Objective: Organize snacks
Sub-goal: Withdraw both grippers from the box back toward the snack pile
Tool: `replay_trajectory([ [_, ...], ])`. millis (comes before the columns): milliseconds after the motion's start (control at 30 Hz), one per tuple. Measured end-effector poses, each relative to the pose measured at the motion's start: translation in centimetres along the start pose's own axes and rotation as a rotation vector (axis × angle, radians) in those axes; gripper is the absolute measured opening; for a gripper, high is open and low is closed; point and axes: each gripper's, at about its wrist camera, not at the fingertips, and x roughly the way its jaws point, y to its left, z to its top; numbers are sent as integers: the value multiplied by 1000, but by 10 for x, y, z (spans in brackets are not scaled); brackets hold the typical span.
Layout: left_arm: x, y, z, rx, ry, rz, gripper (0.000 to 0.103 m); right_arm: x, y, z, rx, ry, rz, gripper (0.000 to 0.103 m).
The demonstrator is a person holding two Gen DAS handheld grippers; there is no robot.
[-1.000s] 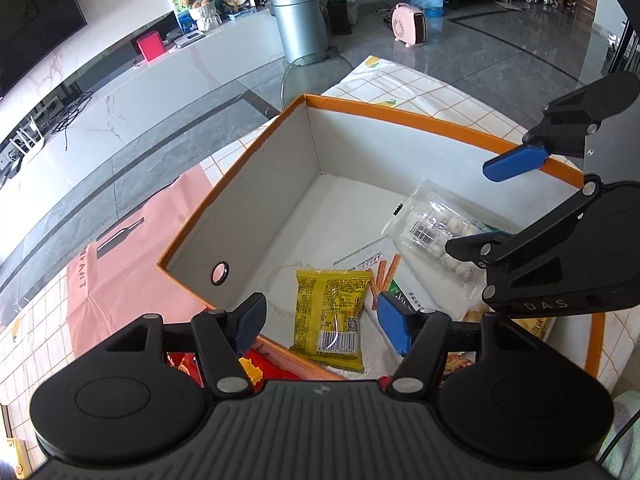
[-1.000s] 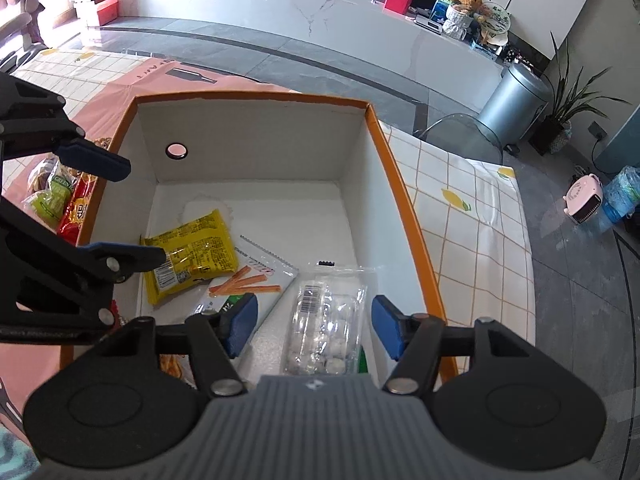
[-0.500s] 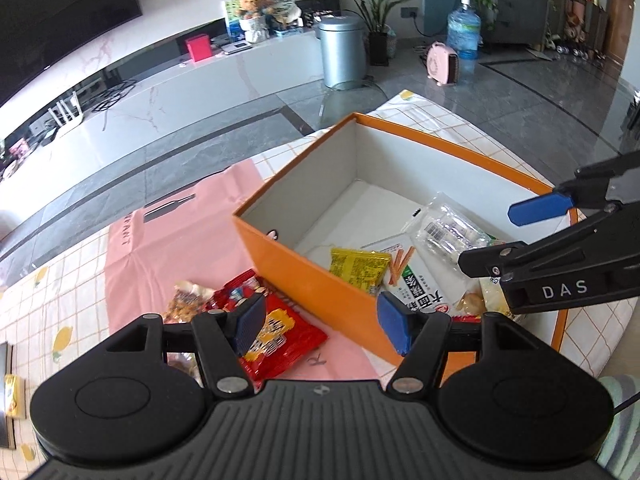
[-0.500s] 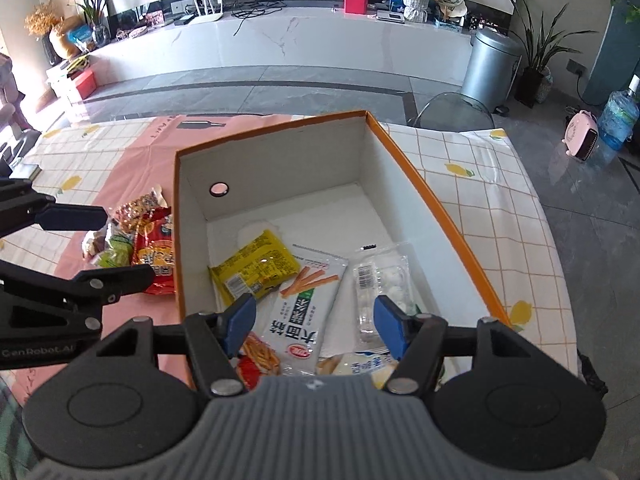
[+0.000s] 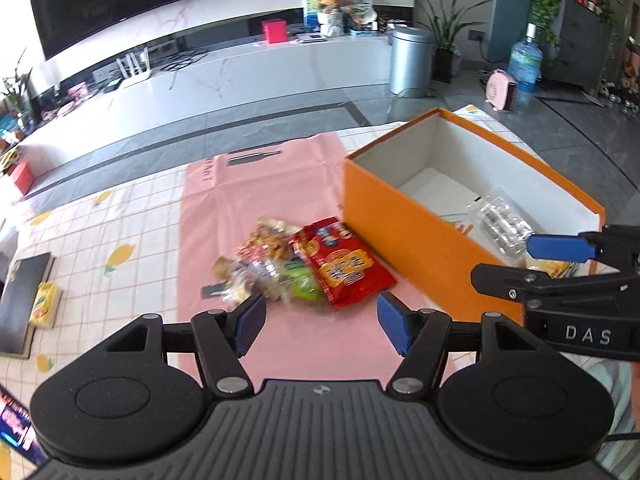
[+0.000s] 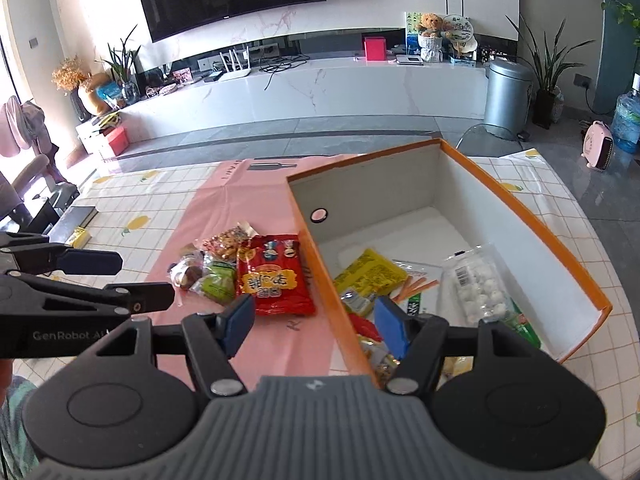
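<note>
In the left wrist view, the left tongs [image 5: 322,320] stand wide open and hold nothing. They hang above the pink sheet [image 5: 256,184] that lies on the checked surface [image 5: 120,216]. Just beyond the blue pads is a small heap of snacks: a red packet [image 5: 340,264], a green packet [image 5: 300,282] and a bag of nuts [image 5: 266,240], all a little blurred. To the right of the heap stands the orange box [image 5: 404,232], its near wall just beside the red packet. A clear packet [image 5: 500,220] lies inside the box. The right tongs [image 5: 560,258] reach in from the right edge over the box's near corner. At the far left lies a dark book [image 5: 20,300].

In the right wrist view, the right tongs [image 6: 314,326] are open too, with nothing between the pads; the orange box [image 6: 532,220] wall passes under the gap. Inside lie a yellow packet [image 6: 370,274], a clear packet of white balls [image 6: 478,284] and a packet with orange sticks [image 6: 416,286]. The red packet [image 6: 274,280] lies left of the box on the pink sheet [image 6: 248,200].
</note>
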Motion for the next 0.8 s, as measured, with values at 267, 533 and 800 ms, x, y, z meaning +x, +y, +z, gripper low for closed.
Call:
replay_trajectory([
  [267,-18,37,-23,-76,-25,31,75,1,48,-24,-22,-31,4,64],
  [533,-15,64,-35,-124,-36,-13,78,22,78,-43,3,-6,18,64],
  [800,5,81,-38,-179,-27,-50,78,47,85,-45,18,27,8,64],
])
